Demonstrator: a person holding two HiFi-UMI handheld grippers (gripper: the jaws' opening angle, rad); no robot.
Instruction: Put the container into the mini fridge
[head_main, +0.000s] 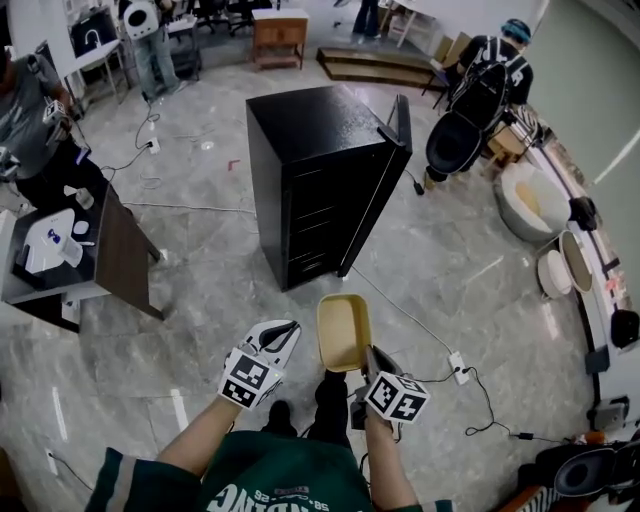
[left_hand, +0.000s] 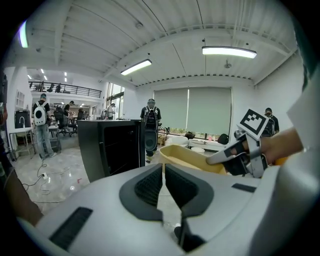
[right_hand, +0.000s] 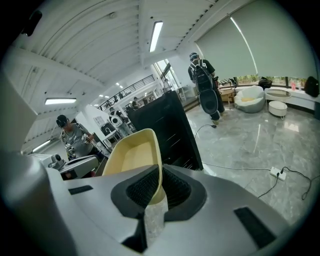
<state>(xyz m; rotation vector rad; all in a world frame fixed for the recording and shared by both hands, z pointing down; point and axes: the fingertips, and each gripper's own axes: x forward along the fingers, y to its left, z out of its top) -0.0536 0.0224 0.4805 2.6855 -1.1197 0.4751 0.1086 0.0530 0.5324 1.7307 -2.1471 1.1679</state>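
Observation:
A shallow yellow container (head_main: 343, 330) hangs low in front of me, with my right gripper (head_main: 371, 358) shut on its near right rim. The right gripper view shows that rim pinched between the pads of the right gripper (right_hand: 161, 181), the container (right_hand: 131, 152) stretching away toward the fridge (right_hand: 167, 125). The black mini fridge (head_main: 315, 170) stands on the floor ahead, its door (head_main: 386, 175) swung open to the right. My left gripper (head_main: 283, 333) is shut and empty, just left of the container. From the left gripper (left_hand: 163, 175) I see the container (left_hand: 190, 157) and the fridge (left_hand: 110, 150).
A dark table (head_main: 105, 255) with white items stands at the left. Cables and a power strip (head_main: 458, 364) lie on the marble floor to the right. A person with a backpack (head_main: 482, 90) stands behind the fridge door. Round seats (head_main: 528, 200) line the right wall.

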